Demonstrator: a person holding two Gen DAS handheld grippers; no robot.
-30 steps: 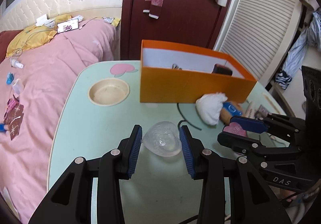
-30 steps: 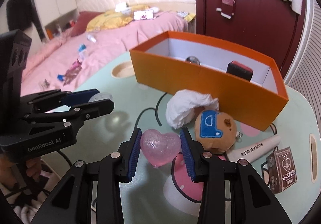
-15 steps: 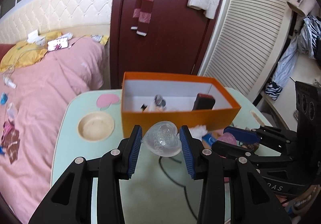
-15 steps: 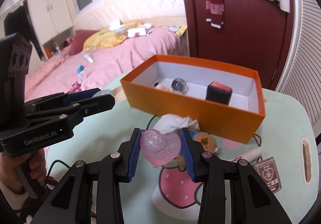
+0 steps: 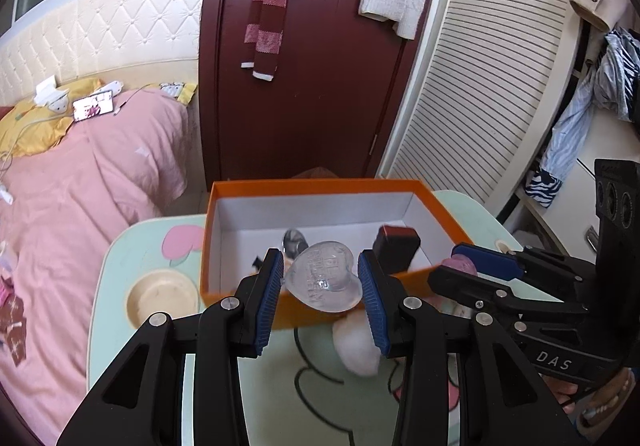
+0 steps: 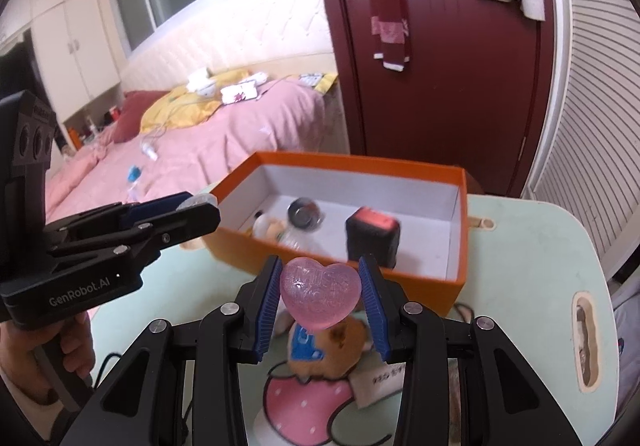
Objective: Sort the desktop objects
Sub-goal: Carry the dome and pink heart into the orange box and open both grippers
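I am holding my left hand-held gripper (image 5: 321,283) raised above the near wall of the orange box (image 5: 256,302), its blue pads closed against the sides of a clear heart (image 5: 324,281) — the heart is hanging in the air over the box's near edge, tilted. My right hand-held gripper (image 6: 319,295) is pointing at the same box from its near side, level and off the surface (image 6: 532,266), and it is pinching a pink heart (image 6: 319,295) between its pads, point downward, just short of the box's front wall. In the right wrist view my left hand (image 6: 60,362) is wrapping the black handle, to the left of the box.

Inside the box a black block with a red top (image 6: 372,238) is standing toward the right side, a shiny round metal piece (image 6: 305,211) is lying left of it, and a small clear bottle-like thing is lying nearer the front — blurred. In front of the box, below the pink heart, a brown plush toy (image 6: 332,350) with a blue patch is lying on the surface, and a white crumpled wad (image 5: 358,342) is lying against the box's front wall.
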